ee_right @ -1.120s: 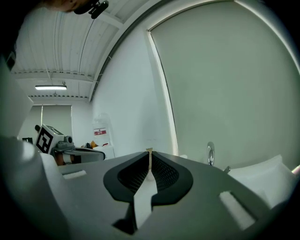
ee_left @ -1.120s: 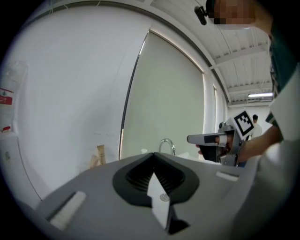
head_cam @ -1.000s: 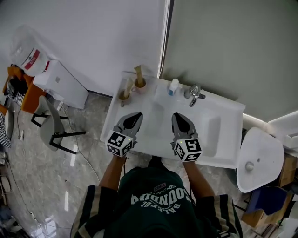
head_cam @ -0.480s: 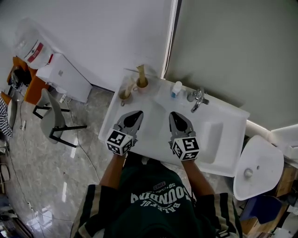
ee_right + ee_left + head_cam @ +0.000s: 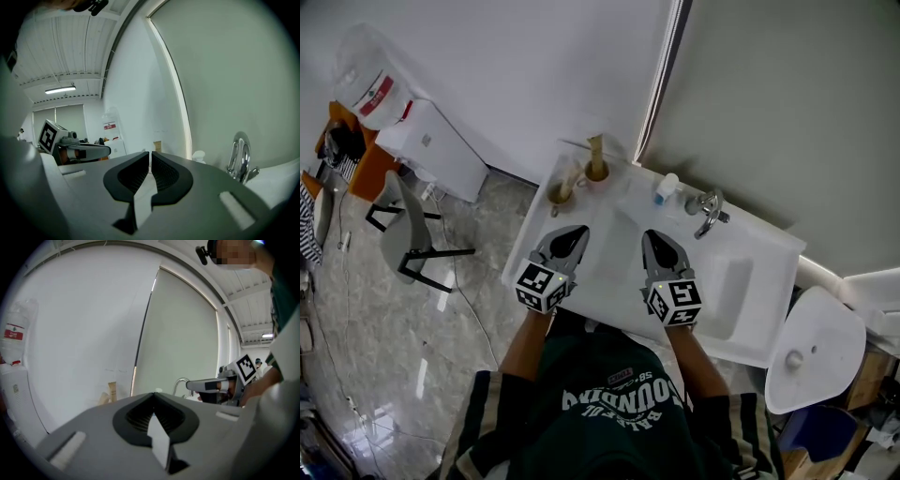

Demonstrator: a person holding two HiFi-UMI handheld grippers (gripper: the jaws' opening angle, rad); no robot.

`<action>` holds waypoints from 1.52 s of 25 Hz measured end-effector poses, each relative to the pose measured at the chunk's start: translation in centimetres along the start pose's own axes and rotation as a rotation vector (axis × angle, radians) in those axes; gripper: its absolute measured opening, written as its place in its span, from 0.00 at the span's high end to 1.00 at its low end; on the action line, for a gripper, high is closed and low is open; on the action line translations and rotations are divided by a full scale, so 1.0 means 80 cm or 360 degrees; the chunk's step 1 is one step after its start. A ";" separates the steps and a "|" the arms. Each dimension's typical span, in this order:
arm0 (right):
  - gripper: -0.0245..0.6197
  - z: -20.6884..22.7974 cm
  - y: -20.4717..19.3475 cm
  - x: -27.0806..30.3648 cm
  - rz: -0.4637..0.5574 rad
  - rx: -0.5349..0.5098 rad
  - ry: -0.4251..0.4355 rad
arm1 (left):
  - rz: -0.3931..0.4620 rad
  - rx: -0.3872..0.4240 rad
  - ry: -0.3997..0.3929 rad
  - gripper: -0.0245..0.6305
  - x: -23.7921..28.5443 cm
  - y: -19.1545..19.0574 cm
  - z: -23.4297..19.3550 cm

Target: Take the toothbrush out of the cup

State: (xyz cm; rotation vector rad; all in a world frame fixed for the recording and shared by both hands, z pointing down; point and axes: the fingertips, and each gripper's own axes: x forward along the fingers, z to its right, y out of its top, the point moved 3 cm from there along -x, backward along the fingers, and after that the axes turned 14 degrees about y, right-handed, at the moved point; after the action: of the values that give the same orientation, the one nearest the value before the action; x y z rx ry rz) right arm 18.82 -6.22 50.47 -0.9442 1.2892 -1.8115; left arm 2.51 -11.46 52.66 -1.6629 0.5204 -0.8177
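Holds the left gripper (image 5: 572, 231) and the right gripper (image 5: 654, 235) side by side above the near half of the white bench (image 5: 769, 246), each with jaws pressed together on nothing. Has the toothbrush (image 5: 596, 150) upright in the cup (image 5: 597, 172) at the far left corner, well apart from both. Shows a second cup (image 5: 555, 195) just beside it, then a small bottle (image 5: 667, 187) and tap (image 5: 709, 208) farther right.

Both grippers are out front, side by side, pointing ahead and tipped slightly down. Left gripper (image 5: 572, 232): jaws together, nothing between them. Right gripper (image 5: 657, 235): jaws pressed together too, nothing between. Left forearm (image 5: 525, 339) and right forearm (image 5: 687, 350) reach forward bare, roughly parallel behind the jaws.
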 end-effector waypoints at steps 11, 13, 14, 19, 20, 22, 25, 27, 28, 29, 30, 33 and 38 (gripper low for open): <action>0.96 -0.049 -0.014 0.103 -0.0114 0.0025 0.0230 | -0.0026 -0.0093 0.0236 0.89 -0.047 -0.016 -0.096; 0.96 -0.059 -0.018 0.121 -0.0137 0.0022 0.0262 | -0.0029 -0.0104 0.0262 0.89 -0.054 -0.017 -0.111; 0.96 -0.063 -0.019 0.130 -0.0150 0.0021 0.0274 | -0.0029 -0.0109 0.0274 0.89 -0.056 -0.017 -0.119; 0.88 -0.065 -0.036 0.175 -0.0256 0.0067 0.0318 | -0.0025 -0.0124 0.0309 0.89 -0.062 -0.015 -0.150; 0.85 -0.063 -0.041 0.185 -0.0284 0.0088 0.0323 | -0.0028 -0.0125 0.0313 0.89 -0.063 -0.015 -0.156; 0.82 -0.057 -0.049 0.207 -0.0333 0.0124 0.0318 | -0.0028 -0.0131 0.0324 0.89 -0.066 -0.015 -0.170; 0.80 -0.044 -0.059 0.237 -0.0384 0.0159 0.0291 | -0.0030 -0.0139 0.0351 0.89 -0.073 -0.016 -0.191; 0.80 -0.032 -0.065 0.257 -0.0394 0.0232 0.0260 | -0.0033 -0.0144 0.0372 0.89 -0.078 -0.018 -0.206; 0.80 -0.025 -0.070 0.267 -0.0395 0.0287 0.0237 | -0.0035 -0.0147 0.0383 0.89 -0.081 -0.019 -0.213; 0.80 -0.018 -0.075 0.277 -0.0400 0.0335 0.0210 | -0.0036 -0.0152 0.0394 0.89 -0.084 -0.020 -0.219; 0.80 -0.011 -0.081 0.287 -0.0410 0.0365 0.0181 | -0.0037 -0.0158 0.0403 0.89 -0.087 -0.020 -0.225; 0.80 0.003 -0.094 0.310 -0.0452 0.0385 0.0121 | -0.0041 -0.0166 0.0425 0.89 -0.095 -0.022 -0.238; 0.76 0.011 -0.100 0.336 -0.0503 0.0354 0.0100 | -0.0051 -0.0176 0.0460 0.89 -0.106 -0.025 -0.256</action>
State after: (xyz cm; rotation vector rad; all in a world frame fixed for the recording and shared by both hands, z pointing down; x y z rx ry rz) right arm 5.60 -27.80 62.61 -1.0160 0.9885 -2.1906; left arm -18.53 -18.33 54.70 -1.6660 0.7519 -1.0777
